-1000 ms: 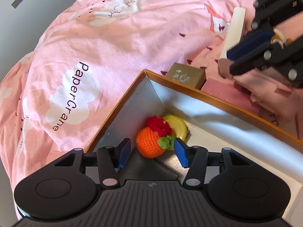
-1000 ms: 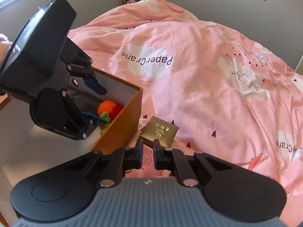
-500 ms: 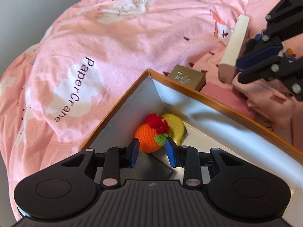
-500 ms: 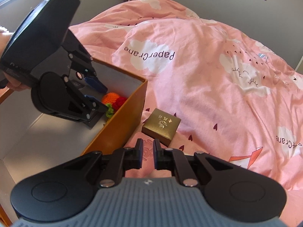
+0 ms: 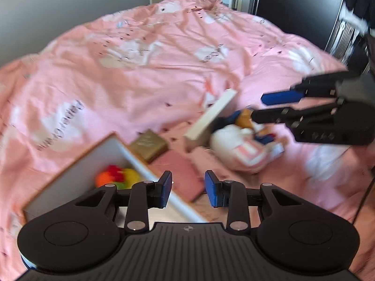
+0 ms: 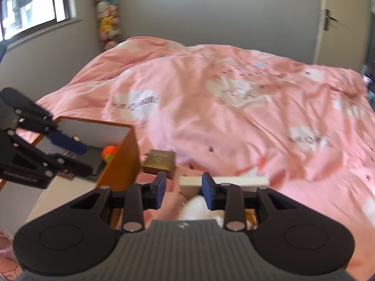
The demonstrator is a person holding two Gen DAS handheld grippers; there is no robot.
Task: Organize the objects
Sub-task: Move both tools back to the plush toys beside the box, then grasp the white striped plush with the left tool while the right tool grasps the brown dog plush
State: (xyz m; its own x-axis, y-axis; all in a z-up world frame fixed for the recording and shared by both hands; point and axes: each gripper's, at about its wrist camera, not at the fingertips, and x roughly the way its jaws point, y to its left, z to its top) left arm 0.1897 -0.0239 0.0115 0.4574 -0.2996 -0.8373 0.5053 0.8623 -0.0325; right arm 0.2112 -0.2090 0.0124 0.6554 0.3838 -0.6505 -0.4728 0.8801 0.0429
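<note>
On the pink duvet (image 5: pixel 145 75), an orange-walled box (image 5: pixel 77 164) holds a crocheted orange fruit (image 5: pixel 104 179) and what looks like a yellow piece beside it, though blur makes that uncertain. Just outside its wall lie a gold box (image 5: pixel 148 144) and a pink flat case (image 5: pixel 180 173). Both the left gripper (image 5: pixel 188 188) and the right gripper (image 6: pixel 184 189) hang with jaws spread, grasping nothing, the right above a white plush toy (image 5: pixel 236 149) near a cream slab (image 5: pixel 211 119).
</note>
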